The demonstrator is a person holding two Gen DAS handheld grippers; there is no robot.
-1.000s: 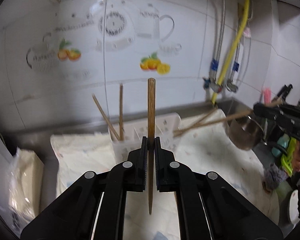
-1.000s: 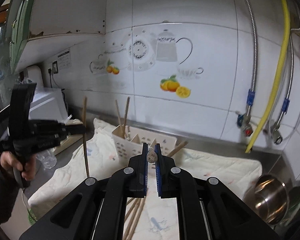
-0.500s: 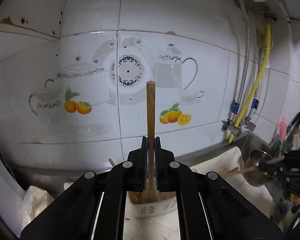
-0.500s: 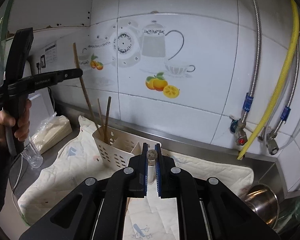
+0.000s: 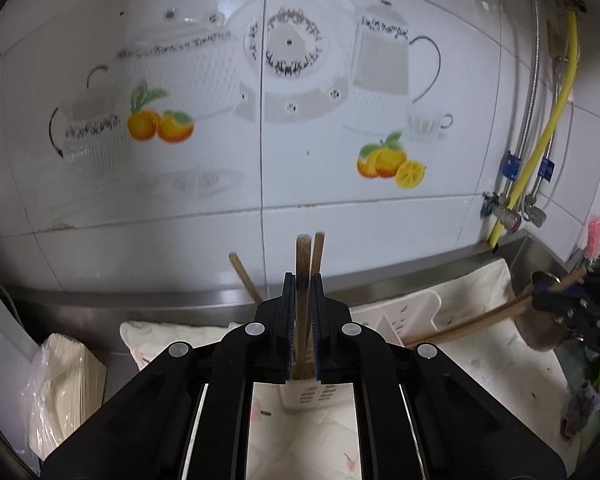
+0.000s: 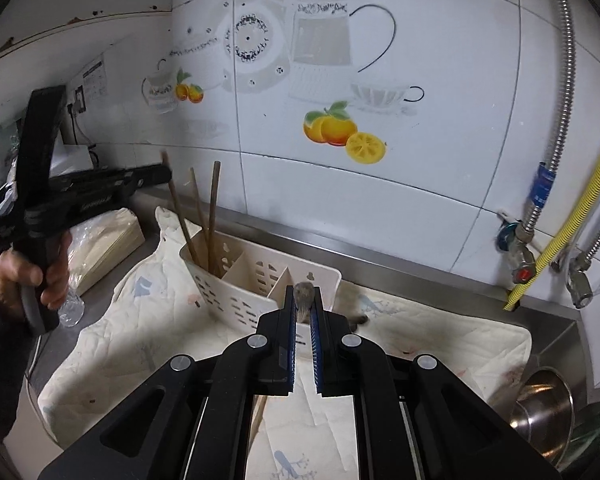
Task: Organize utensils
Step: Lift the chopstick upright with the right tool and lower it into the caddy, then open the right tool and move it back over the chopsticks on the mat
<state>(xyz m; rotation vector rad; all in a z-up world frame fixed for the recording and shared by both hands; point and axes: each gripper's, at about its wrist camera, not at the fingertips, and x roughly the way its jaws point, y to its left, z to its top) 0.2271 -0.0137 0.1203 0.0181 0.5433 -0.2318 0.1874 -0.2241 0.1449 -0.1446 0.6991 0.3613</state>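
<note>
The brown wooden chopstick [image 5: 302,276] stands near-upright, long axis vertical, lower end inside the white slotted holder [image 6: 236,284]. The left gripper [image 5: 302,328] is level above the holder, jaws clamped on the chopstick. The right gripper [image 6: 303,320] grips a second chopstick [image 5: 460,330] end-on.

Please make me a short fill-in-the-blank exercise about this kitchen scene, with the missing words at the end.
1. The left tool is lowering a wooden ___ into the white holder.
2. The holder stands on a quilted ___ on the counter.
3. The long hose on the wall is ___ in colour.
4. The fruit painted on the wall tiles are ___.

Missing words: chopstick; cloth; yellow; oranges
</note>
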